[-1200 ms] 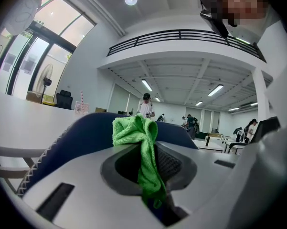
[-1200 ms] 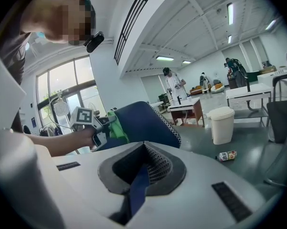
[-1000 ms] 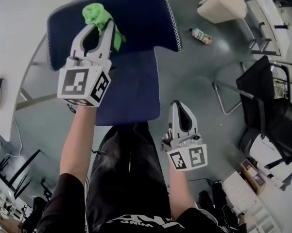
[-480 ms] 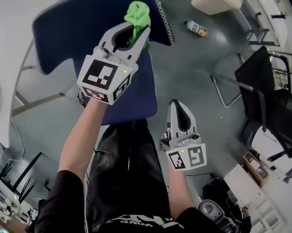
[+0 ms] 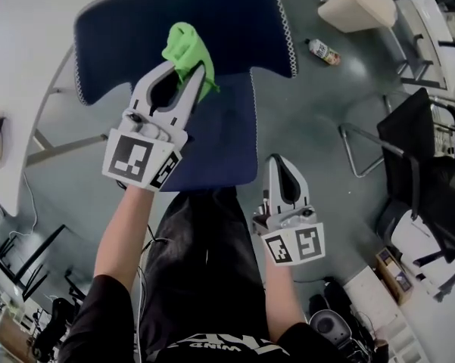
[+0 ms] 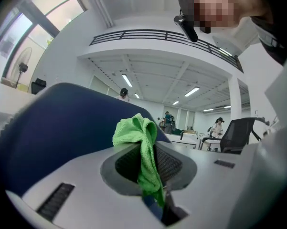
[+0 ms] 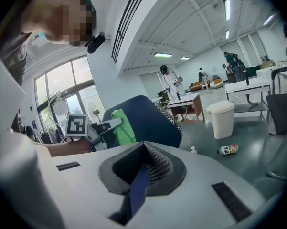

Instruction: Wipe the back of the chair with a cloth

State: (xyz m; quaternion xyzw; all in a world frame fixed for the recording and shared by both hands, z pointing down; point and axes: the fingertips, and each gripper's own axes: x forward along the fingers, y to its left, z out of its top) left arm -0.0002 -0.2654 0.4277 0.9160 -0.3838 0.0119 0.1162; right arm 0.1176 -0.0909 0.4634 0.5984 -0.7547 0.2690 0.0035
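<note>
Green microfibre cloth (image 5: 183, 48) is pinched in the left gripper (image 5: 183, 72); jaws clamped on it, most of the cloth bunched past the tips, a tail hanging back through the jaw opening; wad sits against the dark blue fabric chair back with white stitched edging (image 5: 242, 21), on the face toward the person, roughly mid-width, nearer its lower edge. Right gripper (image 5: 283, 163) hangs low by the person's lap; jaws together on nothing; well apart from the cloth.

Step in hand, my read: a wiping pass across the backrest. To do it well: lead with the wad, not the jaw tips, so plastic doesn't scrape fabric; even pressure; overlapping strokes edge to edge, stitched rim included; backrest looks unbraced and may swing away; loose tail could snag and pull out, so watch the grip.
</note>
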